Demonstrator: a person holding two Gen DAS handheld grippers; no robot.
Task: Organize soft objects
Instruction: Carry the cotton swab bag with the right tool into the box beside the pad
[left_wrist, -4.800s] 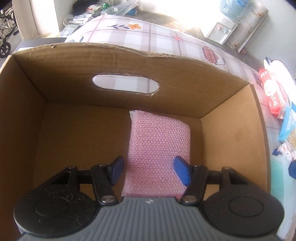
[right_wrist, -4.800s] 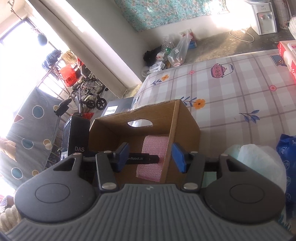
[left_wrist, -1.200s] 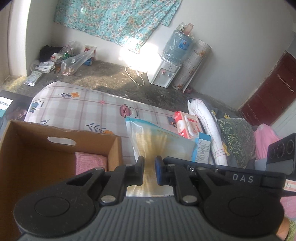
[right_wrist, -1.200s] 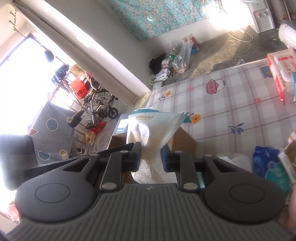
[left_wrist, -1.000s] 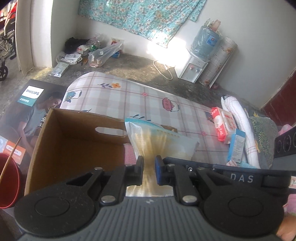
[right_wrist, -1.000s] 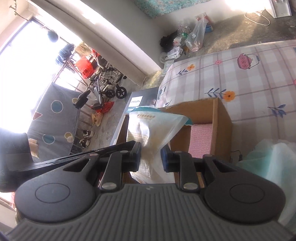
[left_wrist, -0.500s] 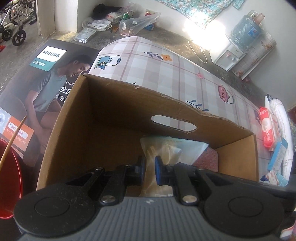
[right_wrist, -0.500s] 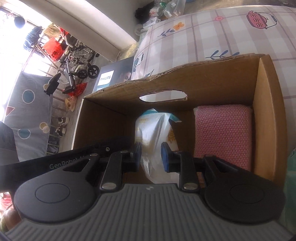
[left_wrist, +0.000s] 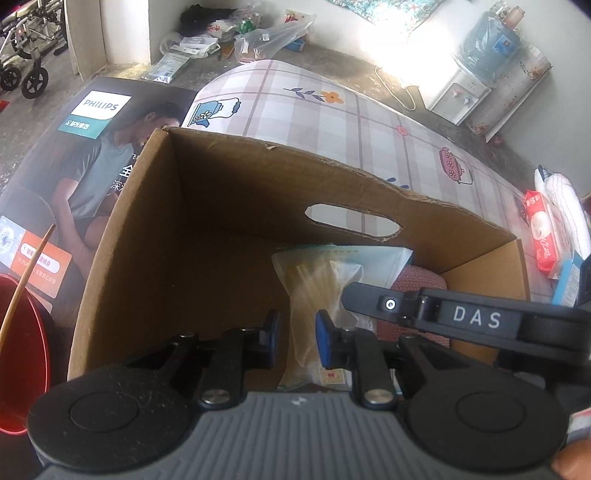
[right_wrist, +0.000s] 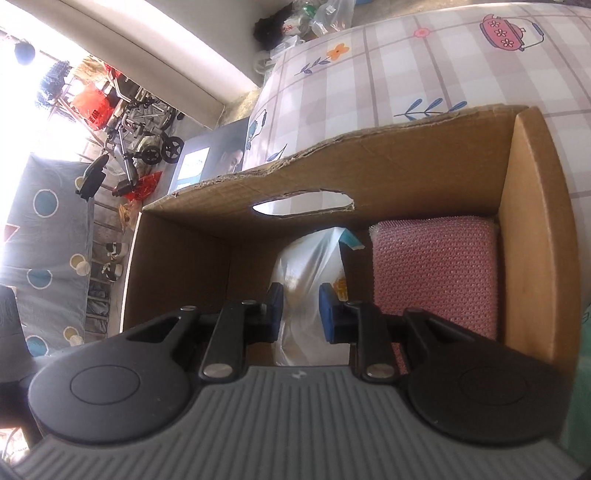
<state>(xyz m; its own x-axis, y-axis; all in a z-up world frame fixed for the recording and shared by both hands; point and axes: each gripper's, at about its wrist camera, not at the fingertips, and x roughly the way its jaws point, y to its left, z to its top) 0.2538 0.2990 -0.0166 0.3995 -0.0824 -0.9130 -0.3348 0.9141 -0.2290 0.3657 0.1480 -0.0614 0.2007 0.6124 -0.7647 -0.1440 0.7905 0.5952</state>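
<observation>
A clear plastic bag (left_wrist: 325, 280) of pale yellow soft contents stands inside the open cardboard box (left_wrist: 147, 229), left of a pink mesh sponge (right_wrist: 432, 273). My left gripper (left_wrist: 297, 338) and my right gripper (right_wrist: 300, 310) both sit over the box's near edge with the bag (right_wrist: 306, 266) between their blue pads. The jaws of both have parted a little and the bag's sides look loose between them. The right gripper's black body (left_wrist: 461, 317) crosses the left wrist view.
The box sits on a checked flowered cloth (left_wrist: 332, 110). A red tissue pack (left_wrist: 541, 236) and other packs lie at the right. A poster (left_wrist: 74, 155) and a red bucket (left_wrist: 18, 350) are on the floor at the left. A wheelchair (right_wrist: 147, 136) stands beyond.
Both grippers carried the bag from above the cloth down into the box beside the pink sponge. In the last half second both jaws have widened slightly around it.
</observation>
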